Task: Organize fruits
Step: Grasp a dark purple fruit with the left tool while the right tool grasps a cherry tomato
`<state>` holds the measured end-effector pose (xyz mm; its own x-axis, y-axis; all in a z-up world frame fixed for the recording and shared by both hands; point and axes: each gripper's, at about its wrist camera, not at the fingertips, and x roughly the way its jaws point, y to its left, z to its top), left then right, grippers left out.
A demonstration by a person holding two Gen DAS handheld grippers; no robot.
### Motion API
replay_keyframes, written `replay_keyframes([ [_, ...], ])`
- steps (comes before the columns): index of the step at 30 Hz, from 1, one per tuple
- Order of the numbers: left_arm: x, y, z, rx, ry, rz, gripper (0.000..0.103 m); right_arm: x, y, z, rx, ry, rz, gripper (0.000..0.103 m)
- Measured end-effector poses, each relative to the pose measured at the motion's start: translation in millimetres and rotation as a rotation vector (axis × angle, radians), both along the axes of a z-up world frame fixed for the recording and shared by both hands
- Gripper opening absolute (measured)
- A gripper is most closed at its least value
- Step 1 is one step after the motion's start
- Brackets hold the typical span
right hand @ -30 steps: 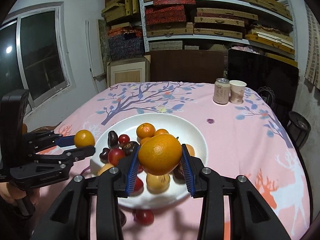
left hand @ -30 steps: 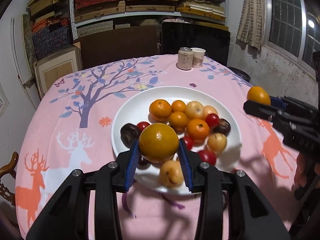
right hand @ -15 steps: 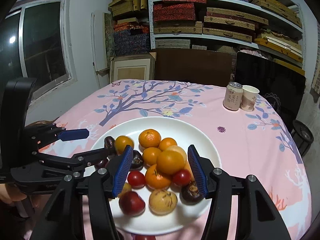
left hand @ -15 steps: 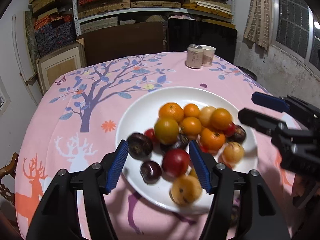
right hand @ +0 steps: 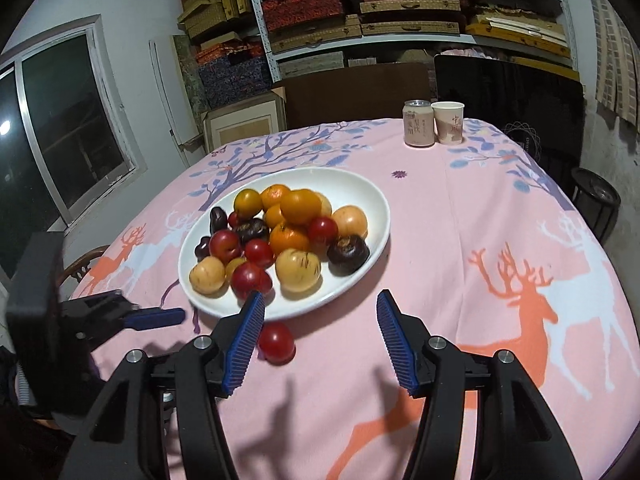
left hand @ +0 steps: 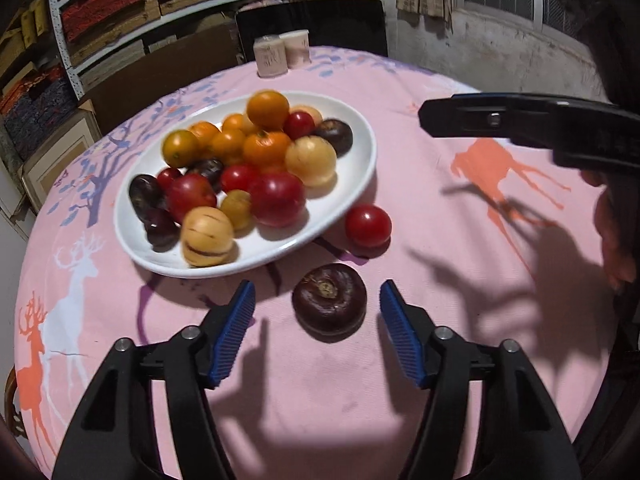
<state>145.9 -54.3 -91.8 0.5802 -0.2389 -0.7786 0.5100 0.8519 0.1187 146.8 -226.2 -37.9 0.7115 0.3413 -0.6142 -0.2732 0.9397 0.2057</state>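
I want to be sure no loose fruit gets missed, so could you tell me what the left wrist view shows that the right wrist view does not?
Only the left wrist view shows the dark purple fruit lying on the tablecloth between the open left tongs. Only the right wrist view shows a window. Both show the white plate piled with fruit, the red tomato beside it, and the can and paper cup.

You've got print on two items only, both at the far edge of the table. The can [right hand: 418, 123] carries vertical Chinese characters on its pale label, too small to make out. The paper cup [right hand: 449, 122] just beside it shows reddish characters; the top one looks like 中, rest unclear. In your left wrist view both are blurred.
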Motion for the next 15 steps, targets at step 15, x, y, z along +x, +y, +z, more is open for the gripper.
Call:
replay_keyframes([
  [15, -20, 38, 17, -0.108, 0.01, 0.06, 0.041, 8, 42, -36, -0.155, 0.105, 0.124, 0.059],
])
